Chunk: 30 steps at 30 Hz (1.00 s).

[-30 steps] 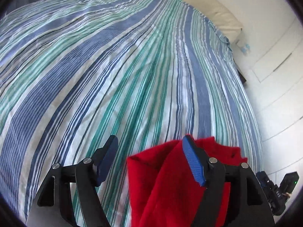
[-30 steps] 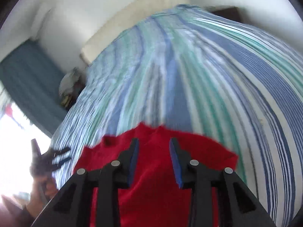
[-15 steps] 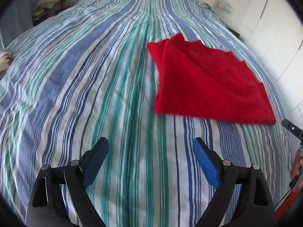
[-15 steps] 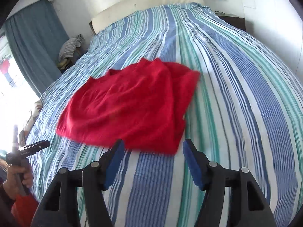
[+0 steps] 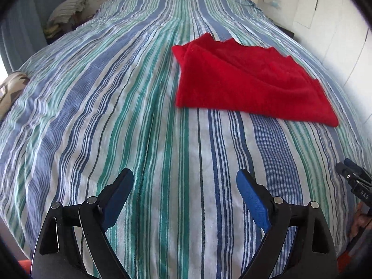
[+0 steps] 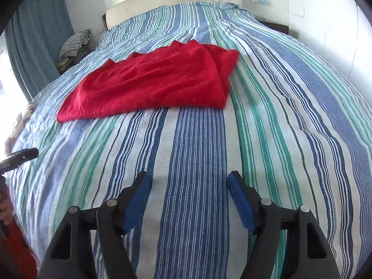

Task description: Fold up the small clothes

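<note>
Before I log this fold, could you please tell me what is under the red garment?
The folded red garment lies on the striped bedspread, whose stripes continue around it. Whether anything lies between them, or inside the folds, is covered.

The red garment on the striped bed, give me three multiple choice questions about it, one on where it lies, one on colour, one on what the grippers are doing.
1. Where does the red garment lie?
A. folded on the striped bedspread, beyond both grippers
B. hanging off the headboard
C. between the right gripper's fingers

2. What colours are the bedspread's stripes?
A. red and yellow
B. blue, green and white
C. plain grey

3. How do the left gripper and right gripper stand?
A. both clamped on the garment
B. left shut on the garment, right open
C. both open with nothing between the fingers

Answers:
1 A, it rests flat on the cover, apart from both grippers.
2 B, the stripes run along the bed in those colours.
3 C, only bedspread shows between each pair of blue pads.
</note>
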Available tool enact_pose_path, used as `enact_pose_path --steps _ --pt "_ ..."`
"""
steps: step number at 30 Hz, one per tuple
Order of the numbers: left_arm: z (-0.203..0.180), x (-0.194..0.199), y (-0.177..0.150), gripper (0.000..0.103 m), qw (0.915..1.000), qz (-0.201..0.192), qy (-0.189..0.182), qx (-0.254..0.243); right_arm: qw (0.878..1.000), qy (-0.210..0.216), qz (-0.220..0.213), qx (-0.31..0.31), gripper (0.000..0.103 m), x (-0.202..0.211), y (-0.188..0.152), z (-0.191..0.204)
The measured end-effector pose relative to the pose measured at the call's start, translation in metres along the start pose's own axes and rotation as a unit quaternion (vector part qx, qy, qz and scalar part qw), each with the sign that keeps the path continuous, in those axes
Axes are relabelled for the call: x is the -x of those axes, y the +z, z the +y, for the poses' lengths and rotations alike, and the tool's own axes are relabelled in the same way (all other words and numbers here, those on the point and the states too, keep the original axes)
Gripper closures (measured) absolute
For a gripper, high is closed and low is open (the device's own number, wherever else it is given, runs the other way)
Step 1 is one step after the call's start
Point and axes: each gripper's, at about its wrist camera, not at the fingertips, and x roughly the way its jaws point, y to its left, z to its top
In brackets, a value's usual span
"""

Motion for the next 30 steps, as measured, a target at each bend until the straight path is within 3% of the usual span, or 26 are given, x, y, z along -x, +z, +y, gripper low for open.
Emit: enact_pose_path --steps 5,14,16,21,26,30 --pt "0.002 0.0 -0.007 0.012 0.9999 0.002 0.013 0.004 1.0 -0.009 -0.012 0.006 0.028 -0.004 -0.01 0.003" --pt "0.011 -0.007 -0.012 0.012 0.9999 -0.005 0.012 0.006 1.0 0.002 0.007 0.004 0.024 -0.002 -0.001 0.002" --pt "0.018 -0.015 -0.018 0.012 0.9999 0.003 0.008 0.01 1.0 0.029 0.007 -0.008 0.024 0.003 0.015 -0.004" --pt "0.025 -0.021 -0.036 0.006 0.9999 -0.009 -0.004 0.013 0.999 0.032 -0.014 -0.034 0.025 -0.001 0.079 -0.032" --pt "0.023 -0.021 -0.04 0.004 0.9997 -0.022 -0.011 0.004 0.993 0.049 -0.006 -0.112 0.024 -0.044 0.142 -0.076" --pt "0.024 -0.022 -0.043 0.002 0.9994 -0.028 -0.019 0.005 0.98 0.077 0.017 -0.181 0.024 -0.087 0.16 -0.089"
